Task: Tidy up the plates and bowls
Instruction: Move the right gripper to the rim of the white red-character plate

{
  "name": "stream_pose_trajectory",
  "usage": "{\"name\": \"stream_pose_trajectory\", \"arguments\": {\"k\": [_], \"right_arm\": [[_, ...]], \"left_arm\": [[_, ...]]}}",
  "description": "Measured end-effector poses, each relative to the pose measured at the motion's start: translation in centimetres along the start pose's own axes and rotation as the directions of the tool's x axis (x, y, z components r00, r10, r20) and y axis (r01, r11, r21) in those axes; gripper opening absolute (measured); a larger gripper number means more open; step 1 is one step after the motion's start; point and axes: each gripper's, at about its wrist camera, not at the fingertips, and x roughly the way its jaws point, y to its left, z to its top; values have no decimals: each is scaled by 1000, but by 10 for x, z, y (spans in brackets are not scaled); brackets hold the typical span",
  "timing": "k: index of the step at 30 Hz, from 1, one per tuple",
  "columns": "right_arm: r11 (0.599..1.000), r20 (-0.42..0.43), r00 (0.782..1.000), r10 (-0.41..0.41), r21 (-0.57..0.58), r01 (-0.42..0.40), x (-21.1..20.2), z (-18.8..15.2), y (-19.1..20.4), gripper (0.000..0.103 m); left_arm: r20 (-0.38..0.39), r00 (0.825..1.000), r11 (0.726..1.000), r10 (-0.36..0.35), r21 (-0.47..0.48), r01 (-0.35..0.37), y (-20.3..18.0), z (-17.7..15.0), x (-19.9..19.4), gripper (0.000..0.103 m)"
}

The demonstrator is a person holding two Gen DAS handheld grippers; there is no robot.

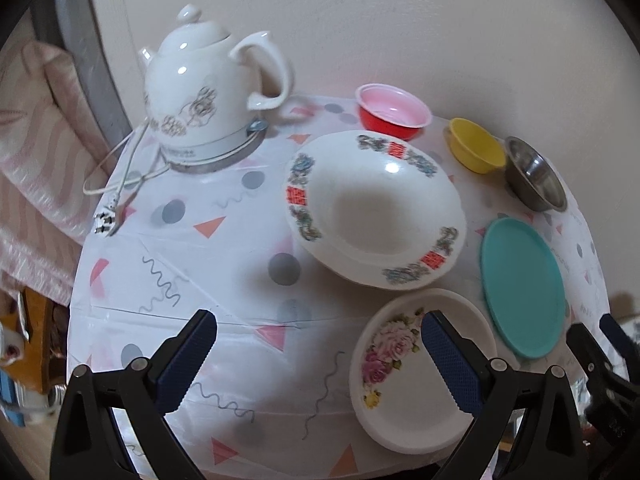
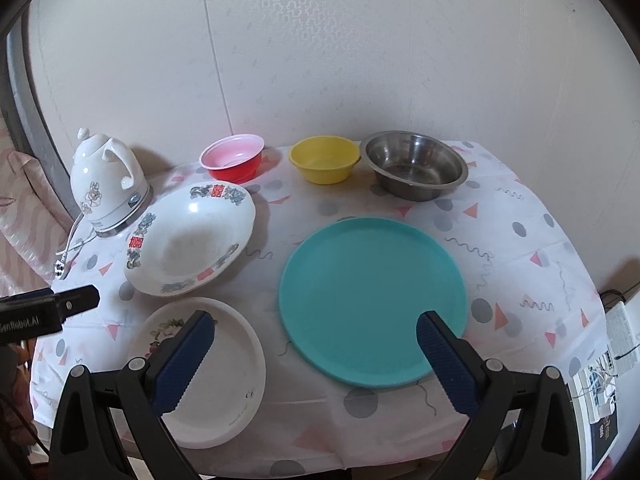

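A teal plate (image 2: 372,304) lies at the table's front middle; it also shows in the left wrist view (image 1: 522,286). A white rose-printed plate (image 2: 224,372) (image 1: 404,372) lies to its left. Behind that sits a large white patterned bowl (image 2: 192,236) (image 1: 376,208). Along the wall stand a red bowl (image 2: 234,158) (image 1: 394,112), a yellow bowl (image 2: 324,158) (image 1: 476,144) and a steel bowl (image 2: 416,164) (image 1: 536,174). My left gripper (image 1: 318,360) is open, above the table's front left. My right gripper (image 2: 314,356) is open, above the teal plate's near edge.
A white electric kettle (image 1: 204,100) with its cord and plug (image 1: 106,222) stands at the back left. The table (image 2: 532,240) has a patterned cloth. A wall runs behind it. A power strip (image 2: 600,380) lies off the right edge.
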Motion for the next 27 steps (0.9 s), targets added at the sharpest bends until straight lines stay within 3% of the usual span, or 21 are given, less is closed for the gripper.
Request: {"name": "stream_pose_trajectory", "arguments": {"k": [4,7,16,23,27], "right_arm": [[999,-5,999,41,-31,-41,9,7,6,103],[997,-5,998,62,-54,-62,14,18,11,103],[992,-32,993,117,-39,-119,41,48,16,103],[988,-84,985,148,-26,-151,75,63,19,103],[987,-118,981,156,-30,-161,99,72,22,103]], "left_arm": [[-26,997,996,-75,-46,74,12,6,10,103],[-70,986,985,-153,-93,147,18,11,20,103],[-82,955,947,-284,-180,266,28,28,39,103],[-95,964,952,-248,-209,224,28,42,57,103],[-120,973,955,-195,-250,160,33,47,69,103]]}}
